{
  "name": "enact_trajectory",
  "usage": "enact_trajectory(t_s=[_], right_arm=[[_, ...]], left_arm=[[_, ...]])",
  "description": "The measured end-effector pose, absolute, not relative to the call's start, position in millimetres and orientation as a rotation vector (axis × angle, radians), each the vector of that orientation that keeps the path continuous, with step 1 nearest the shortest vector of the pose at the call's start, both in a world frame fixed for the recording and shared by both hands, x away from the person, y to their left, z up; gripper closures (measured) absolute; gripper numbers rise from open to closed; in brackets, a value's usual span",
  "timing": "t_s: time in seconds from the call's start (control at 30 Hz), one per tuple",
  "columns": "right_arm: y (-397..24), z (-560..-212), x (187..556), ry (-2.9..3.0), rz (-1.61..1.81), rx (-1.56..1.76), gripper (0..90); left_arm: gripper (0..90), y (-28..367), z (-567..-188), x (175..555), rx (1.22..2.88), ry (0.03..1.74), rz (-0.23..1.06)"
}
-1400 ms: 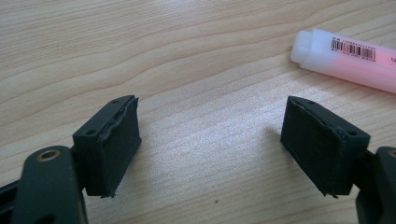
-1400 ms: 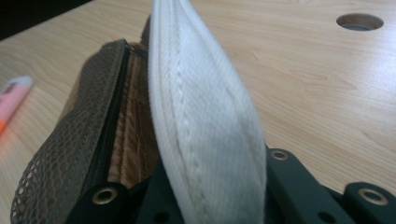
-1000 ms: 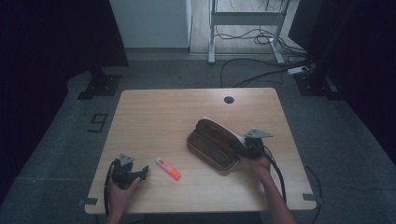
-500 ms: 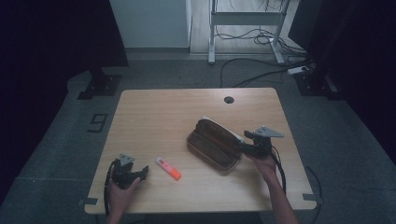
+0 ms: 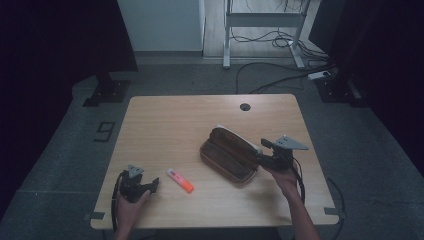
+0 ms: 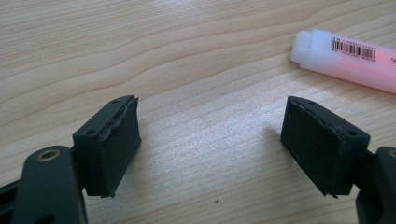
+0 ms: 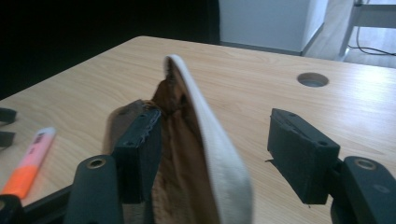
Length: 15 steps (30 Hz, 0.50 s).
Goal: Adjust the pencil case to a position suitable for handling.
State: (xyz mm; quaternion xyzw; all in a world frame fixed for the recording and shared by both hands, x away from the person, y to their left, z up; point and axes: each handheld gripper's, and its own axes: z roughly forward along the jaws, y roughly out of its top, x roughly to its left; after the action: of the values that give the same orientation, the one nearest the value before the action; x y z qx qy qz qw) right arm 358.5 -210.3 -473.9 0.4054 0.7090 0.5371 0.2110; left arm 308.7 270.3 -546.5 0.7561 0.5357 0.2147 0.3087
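Brown leather, soft and oblong, makes up the pencil case (image 5: 231, 156) that lies right of centre on the pale wooden table (image 5: 165, 125), its mouth gaping and a cream-white lining flap (image 5: 240, 140) standing up along its far edge. The right gripper (image 5: 264, 155) sits at the case's right end, held by the person's right hand (image 5: 285, 177) coming in from the bottom edge. In the right gripper view the jaws stand apart, having just been opening; the raised cream flap (image 7: 210, 140) and the brown inner wall (image 7: 175, 140) rise between them. The left-hand pad (image 7: 137, 149) lies close against the brown side of the case, while the right-hand pad (image 7: 299, 151) stands clear of the flap with bare table showing between, so nothing is clamped.

Near the front left corner of the table, the left gripper (image 5: 152, 184) rests low in the person's left hand (image 5: 127, 207), pointing toward a short highlighter pen with a pale pink body and an orange end (image 5: 180, 180). That pen lies flat on the wood between the two grippers, just beside the left one and well apart from the case. In the left gripper view the jaws are spread wide over bare wood grain, gripping nothing, and the pen's white cap end (image 6: 345, 53) lies beyond the right-hand pad, not touching it.

A round cable hole (image 5: 244, 107) is cut into the table near its far edge.
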Motion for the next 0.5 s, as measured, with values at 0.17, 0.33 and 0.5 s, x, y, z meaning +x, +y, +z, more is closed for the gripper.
enact_trajectory(t_s=[0.17, 0.33, 0.5], right_arm=[[-198.3, -472.1, 353.5, 2.001, 1.499, 1.088, 34.3], [-175.1, -475.1, 347.5, 2.079, 1.506, 1.038, 34.2], [-161.9, -479.3, 345.1, 2.128, 1.507, 1.008, 34.1]], left_arm=[[19.5, 270.2, -546.5, 308.7, 1.998, 1.416, 0.568], [19.6, 270.3, -546.5, 308.7, 1.998, 1.416, 0.567], [19.5, 270.3, -546.5, 308.7, 1.998, 1.416, 0.567]])
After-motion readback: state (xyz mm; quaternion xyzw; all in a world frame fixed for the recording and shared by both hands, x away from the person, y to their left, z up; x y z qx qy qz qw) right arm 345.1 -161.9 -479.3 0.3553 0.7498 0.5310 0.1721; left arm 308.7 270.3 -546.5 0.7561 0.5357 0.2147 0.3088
